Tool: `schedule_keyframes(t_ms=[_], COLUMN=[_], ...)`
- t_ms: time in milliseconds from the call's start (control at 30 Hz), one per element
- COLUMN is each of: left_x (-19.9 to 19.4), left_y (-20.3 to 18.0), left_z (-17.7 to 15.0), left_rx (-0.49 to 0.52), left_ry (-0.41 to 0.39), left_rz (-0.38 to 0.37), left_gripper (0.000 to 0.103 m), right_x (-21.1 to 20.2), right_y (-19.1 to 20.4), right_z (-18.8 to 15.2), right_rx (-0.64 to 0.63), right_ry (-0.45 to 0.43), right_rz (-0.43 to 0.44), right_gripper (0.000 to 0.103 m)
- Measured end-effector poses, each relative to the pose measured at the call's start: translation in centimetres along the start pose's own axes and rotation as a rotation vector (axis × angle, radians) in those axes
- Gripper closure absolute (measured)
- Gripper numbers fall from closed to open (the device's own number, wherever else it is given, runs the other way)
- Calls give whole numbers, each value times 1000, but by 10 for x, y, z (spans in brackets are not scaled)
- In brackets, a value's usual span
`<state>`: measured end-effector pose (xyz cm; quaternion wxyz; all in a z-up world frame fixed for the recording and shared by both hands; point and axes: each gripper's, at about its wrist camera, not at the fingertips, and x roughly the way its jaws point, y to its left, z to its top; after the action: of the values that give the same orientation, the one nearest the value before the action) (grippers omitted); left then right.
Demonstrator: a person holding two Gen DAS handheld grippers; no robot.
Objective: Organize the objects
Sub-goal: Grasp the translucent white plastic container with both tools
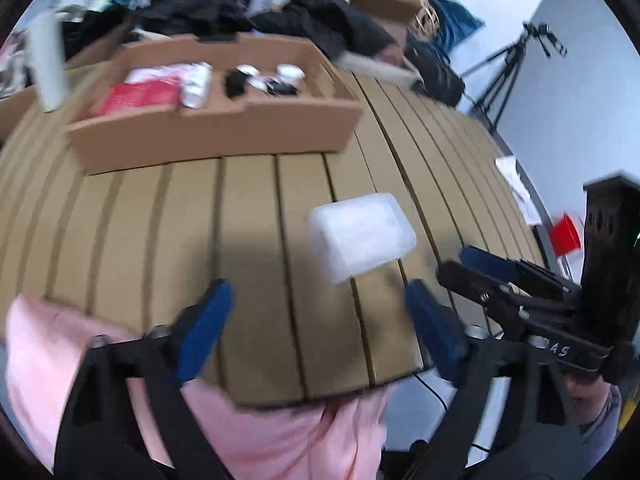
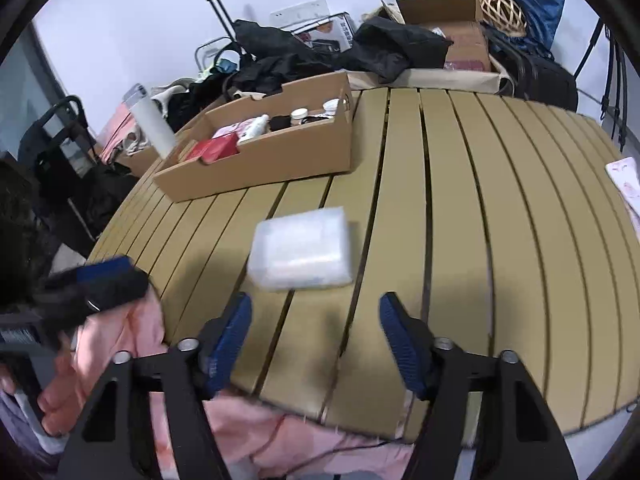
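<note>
A white translucent plastic box point(image 1: 362, 236) lies on the slatted tan table point(image 1: 256, 248), also seen in the right wrist view point(image 2: 302, 250). A low cardboard tray point(image 1: 216, 136) at the far side holds red packets, a white bottle and small jars; it shows in the right wrist view too point(image 2: 276, 152). My left gripper point(image 1: 320, 316) is open and empty, near the table's front edge, short of the box. My right gripper point(image 2: 316, 330) is open and empty, just in front of the box. The right gripper also appears in the left wrist view point(image 1: 492, 272).
A white cylinder point(image 2: 154, 124) stands left of the tray. Black clothing, cardboard boxes point(image 2: 444, 16) and bags are piled behind the table. A tripod point(image 1: 508, 68) stands at the right. Pink cloth point(image 2: 280, 436) lies below the table's front edge.
</note>
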<state>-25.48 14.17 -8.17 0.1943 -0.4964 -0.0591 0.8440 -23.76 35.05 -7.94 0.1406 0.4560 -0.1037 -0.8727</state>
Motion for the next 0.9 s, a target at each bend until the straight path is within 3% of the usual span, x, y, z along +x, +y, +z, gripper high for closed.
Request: schedule_keyframes(t_ms=[133, 200, 300, 433, 667, 900], left_x=[40, 54, 61, 63, 63, 22], left_y=[-3, 0, 7, 8, 10, 12], left_z=[12, 16, 15, 15, 16, 29], left_rx=[-10, -36, -71, -67, -81, -88], left_ry=[52, 68, 71, 59, 52, -82], left_rz=[-32, -69, -149, -183, -213, -201], left_gripper=[49, 50, 51, 53, 61, 64], right_x=[28, 40, 53, 63, 62, 38], right_y=[-13, -19, -27, -34, -30, -11], right_z=[14, 21, 26, 25, 27, 34], right_rx=[61, 82, 104, 149, 141, 115], right_ry=[16, 31, 55, 77, 96, 44], right_rz=[56, 55, 86, 165, 151, 192], right_gripper=[53, 61, 62, 63, 65, 65])
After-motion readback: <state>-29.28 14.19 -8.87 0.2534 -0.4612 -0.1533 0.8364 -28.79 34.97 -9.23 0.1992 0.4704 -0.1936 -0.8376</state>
